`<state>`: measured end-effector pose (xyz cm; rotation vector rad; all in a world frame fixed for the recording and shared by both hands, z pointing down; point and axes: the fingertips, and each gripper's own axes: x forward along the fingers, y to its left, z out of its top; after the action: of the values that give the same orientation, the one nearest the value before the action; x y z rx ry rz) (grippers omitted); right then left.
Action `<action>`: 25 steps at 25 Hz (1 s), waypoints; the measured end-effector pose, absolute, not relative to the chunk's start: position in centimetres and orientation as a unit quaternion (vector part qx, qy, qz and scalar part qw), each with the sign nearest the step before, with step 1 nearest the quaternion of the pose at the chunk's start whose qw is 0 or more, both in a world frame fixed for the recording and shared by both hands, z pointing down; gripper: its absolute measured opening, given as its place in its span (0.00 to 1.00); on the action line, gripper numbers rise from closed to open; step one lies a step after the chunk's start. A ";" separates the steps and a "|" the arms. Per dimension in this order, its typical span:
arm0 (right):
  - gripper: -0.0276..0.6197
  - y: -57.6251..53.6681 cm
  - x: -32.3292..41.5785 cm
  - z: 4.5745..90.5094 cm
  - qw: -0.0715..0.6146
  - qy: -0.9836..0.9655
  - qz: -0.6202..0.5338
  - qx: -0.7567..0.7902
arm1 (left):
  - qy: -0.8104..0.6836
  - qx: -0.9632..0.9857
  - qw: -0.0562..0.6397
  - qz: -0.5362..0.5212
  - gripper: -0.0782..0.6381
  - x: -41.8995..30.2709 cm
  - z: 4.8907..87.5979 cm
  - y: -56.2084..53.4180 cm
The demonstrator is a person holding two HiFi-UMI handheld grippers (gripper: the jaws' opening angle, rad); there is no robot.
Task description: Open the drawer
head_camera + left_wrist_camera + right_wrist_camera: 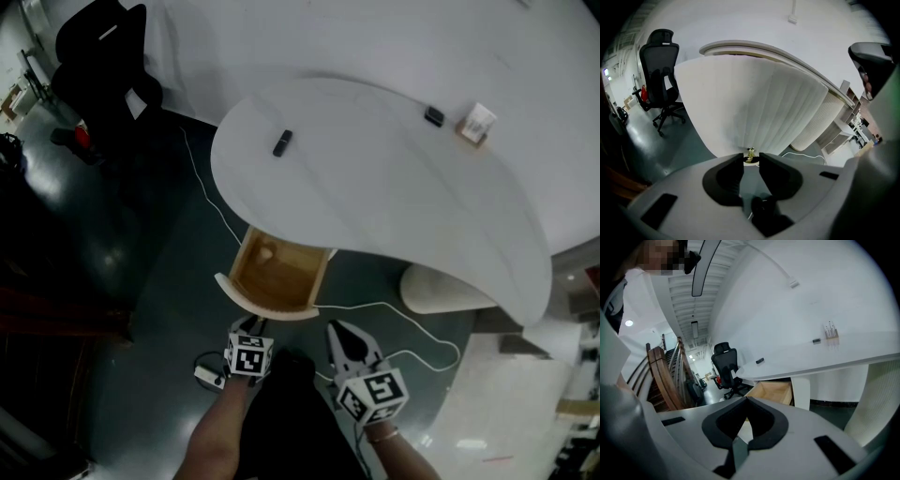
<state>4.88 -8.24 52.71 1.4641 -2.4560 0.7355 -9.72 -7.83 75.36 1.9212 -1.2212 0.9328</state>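
So the drawer [279, 270] sits pulled out from under the white table [375, 169], wooden inside showing and its curved white front facing the person; the left tool [751, 158] is clamped by its tips on the little brass knob [750, 151] on that front, pointing steeply down. The right tool [746, 400] hangs just to the right of it, jaws together with nothing in them; it's clear of the drawer.
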 end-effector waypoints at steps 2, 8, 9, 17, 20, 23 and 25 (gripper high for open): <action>0.05 -8.1 4.9 52.6 0.095 -0.828 0.249 0.494 | -0.468 0.735 0.335 0.359 0.25 -9.8 75.4 -7.6; 0.05 -7.3 4.9 52.1 0.097 -0.829 0.248 0.492 | -0.471 0.727 0.344 0.364 0.25 -10.1 75.5 -7.4; 0.05 -7.1 4.9 51.9 0.098 -0.829 0.247 0.491 | -0.471 0.724 0.349 0.364 0.25 -10.1 75.6 -7.3; 0.05 -7.0 5.2 51.0 0.087 -0.833 0.239 0.492 | -0.486 0.698 0.366 0.378 0.25 -10.8 73.6 -7.3; 0.05 -7.3 5.0 50.4 0.081 -0.837 0.233 0.489 | -0.492 0.698 0.367 0.369 0.25 -11.2 72.6 -6.8; 0.05 -7.6 5.1 50.0 0.076 -0.837 0.231 0.490 | -0.504 0.699 0.356 0.360 0.25 -11.8 70.8 -6.9; 0.05 -7.8 5.0 49.6 0.072 -0.839 0.228 0.489 | -0.508 0.702 0.352 0.353 0.25 -12.0 69.8 -6.8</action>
<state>5.02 -7.77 49.62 1.4710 -2.5203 0.6853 -11.98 -6.81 69.76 1.8165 -1.3138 0.9145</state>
